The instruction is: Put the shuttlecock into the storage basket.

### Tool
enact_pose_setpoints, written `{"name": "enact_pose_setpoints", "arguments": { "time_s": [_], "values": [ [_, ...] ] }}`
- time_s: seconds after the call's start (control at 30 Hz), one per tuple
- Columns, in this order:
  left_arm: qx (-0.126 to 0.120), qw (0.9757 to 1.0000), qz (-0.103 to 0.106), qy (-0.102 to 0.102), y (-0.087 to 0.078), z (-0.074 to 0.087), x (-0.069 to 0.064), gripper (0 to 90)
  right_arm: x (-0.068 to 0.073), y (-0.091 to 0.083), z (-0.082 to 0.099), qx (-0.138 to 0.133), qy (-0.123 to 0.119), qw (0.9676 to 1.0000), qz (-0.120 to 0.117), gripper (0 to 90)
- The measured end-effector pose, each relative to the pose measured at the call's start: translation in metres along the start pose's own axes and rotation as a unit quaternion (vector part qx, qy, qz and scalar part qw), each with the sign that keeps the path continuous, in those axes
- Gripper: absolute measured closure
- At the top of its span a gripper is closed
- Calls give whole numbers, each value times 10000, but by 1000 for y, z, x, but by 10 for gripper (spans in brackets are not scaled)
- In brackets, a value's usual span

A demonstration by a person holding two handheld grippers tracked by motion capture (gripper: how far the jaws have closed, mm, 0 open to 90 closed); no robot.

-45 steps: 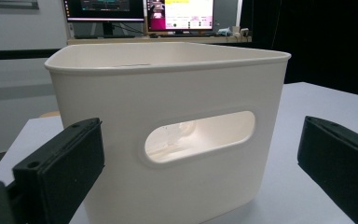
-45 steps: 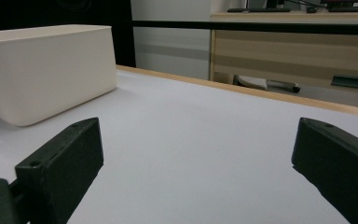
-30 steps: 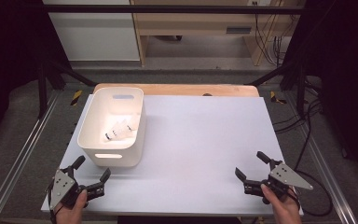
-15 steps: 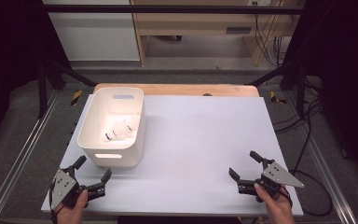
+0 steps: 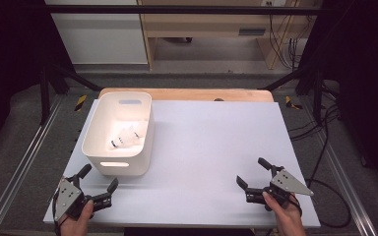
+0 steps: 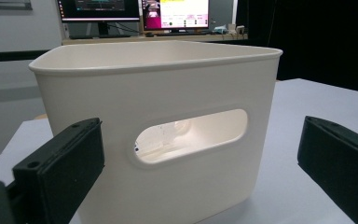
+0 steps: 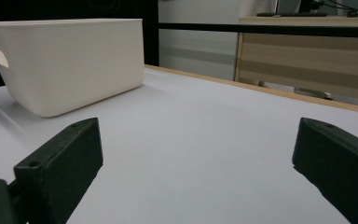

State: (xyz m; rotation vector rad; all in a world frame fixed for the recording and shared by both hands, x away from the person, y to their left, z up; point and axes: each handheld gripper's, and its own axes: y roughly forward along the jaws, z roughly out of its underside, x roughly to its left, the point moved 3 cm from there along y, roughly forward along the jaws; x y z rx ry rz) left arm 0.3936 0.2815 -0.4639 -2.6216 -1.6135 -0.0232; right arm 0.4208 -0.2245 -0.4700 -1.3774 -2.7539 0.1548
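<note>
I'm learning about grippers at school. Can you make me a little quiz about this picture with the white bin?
1. True or false: the left gripper is open.
2. What lies inside the white bin? A) small white items B) a red ball C) nothing
3. Which gripper is nearer the bin?

Key:
1. True; its jaws stand apart, holding nothing.
2. A, small white items; too small to tell what.
3. The left one; the right gripper is over bare table.

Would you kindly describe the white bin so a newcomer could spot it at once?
On the pale table, look to the far left part. The white bin stands there, ahead of the left gripper: a tall open tub with an oval handle slot.
</note>
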Motion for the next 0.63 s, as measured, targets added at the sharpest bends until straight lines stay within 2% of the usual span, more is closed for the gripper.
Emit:
{"name": "enact_pose_setpoints", "arguments": {
  "time_s": [0.23, 0.33, 0.4, 0.53, 0.63],
  "values": [
    [11, 10000, 43, 32, 1, 0, -2, 5, -1, 6, 0, -8, -21, 10000, -28, 24],
    [-16, 10000, 63, 54, 2, -1, -5, 5, -3, 9, -1, 39, -124, 9999, 10, 24],
    [-28, 9999, 87, 79, 2, -2, -7, 5, -5, 11, -2, -3, -52, 10000, 42, 27],
    [-39, 9999, 124, 82, 4, -2, -11, 5, -7, 9, 1, 127, -55, 9998, 119, 28],
    [-7, 9998, 154, 139, 5, -2, -13, 5, -9, 5, 4, 225, 105, 9995, 188, 28]
  ]
}}
